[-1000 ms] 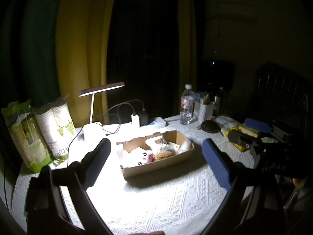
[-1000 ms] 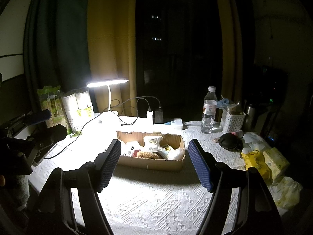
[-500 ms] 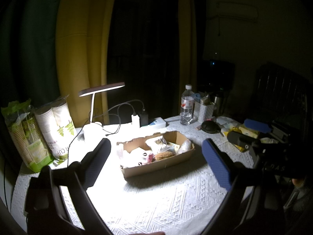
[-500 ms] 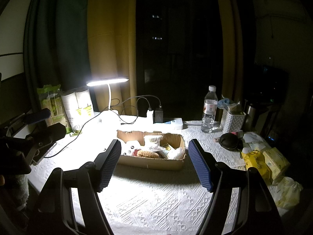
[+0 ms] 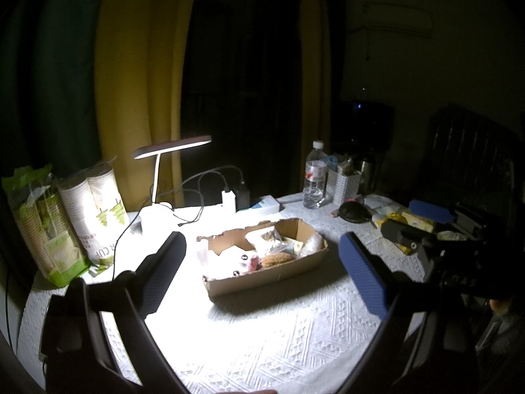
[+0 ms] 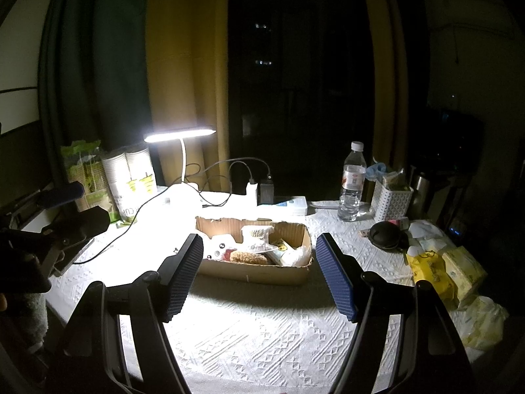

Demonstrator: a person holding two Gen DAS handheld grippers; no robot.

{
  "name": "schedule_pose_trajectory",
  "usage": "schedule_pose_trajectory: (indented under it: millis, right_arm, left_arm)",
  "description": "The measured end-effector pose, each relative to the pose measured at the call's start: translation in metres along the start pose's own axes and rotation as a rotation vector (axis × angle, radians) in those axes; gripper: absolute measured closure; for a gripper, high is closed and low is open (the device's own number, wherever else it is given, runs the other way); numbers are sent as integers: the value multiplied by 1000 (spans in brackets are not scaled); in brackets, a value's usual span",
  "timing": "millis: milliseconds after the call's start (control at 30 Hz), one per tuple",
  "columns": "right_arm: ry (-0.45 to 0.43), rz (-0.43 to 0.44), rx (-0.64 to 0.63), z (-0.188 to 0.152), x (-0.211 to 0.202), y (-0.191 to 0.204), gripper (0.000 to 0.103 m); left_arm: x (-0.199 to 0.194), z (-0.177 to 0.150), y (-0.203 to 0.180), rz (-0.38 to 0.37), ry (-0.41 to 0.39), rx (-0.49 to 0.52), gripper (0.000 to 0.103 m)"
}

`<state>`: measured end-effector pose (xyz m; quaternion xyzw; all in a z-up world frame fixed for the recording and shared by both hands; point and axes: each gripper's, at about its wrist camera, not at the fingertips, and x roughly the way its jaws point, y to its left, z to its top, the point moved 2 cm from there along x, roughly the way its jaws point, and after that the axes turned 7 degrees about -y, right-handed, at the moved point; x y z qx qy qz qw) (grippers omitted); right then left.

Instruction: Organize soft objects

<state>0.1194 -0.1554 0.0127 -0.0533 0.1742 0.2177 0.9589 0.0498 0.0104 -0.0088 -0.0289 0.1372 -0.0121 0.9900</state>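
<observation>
Right, box: shallow cardboard box (image 6: 252,274) sits mid-table on the white patterned cloth (image 6: 262,335), lit hard by the desk lamp (image 6: 179,135) behind it.
Contents: soft bits piled inside, incl. a brown spongy piece (image 6: 246,256), a white plush w/ dark eyes (image 5: 241,257), a crinkly clear bag (image 6: 295,256); the rest too jumbled to name.
R gripper (image 6: 259,275): jaws spread wide, nothing btwn them, hovering over the cloth short of the box; box shows in the gap.
L gripper (image 5: 262,274): jaws also wide apart, empty, above the cloth on the near side of the box, not touching it.
Left of table: two sleeves of paper cups (image 5: 95,210) beside a green pkg (image 5: 39,226).
Behind box: charger + cables (image 6: 252,190) by the lamp base.
Right side: water bottle (image 6: 352,182), white perforated holder (image 6: 392,198), black round pouch (image 6: 385,234), yellow packets (image 6: 430,269).
Backdrop: yellow curtain (image 6: 183,65), dark window; room very dim.
</observation>
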Motion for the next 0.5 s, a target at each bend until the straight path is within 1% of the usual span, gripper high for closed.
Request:
schedule_pose_trajectory:
  millis: [433,500]
  right_arm:
    - [4,0,1,1,1,0,29]
    - [10,1,-1,-3,3,1,29]
  left_arm:
    - [3,-4,0,-2,7,2,8]
    - [7,-5,-1,-3,11,3,8]
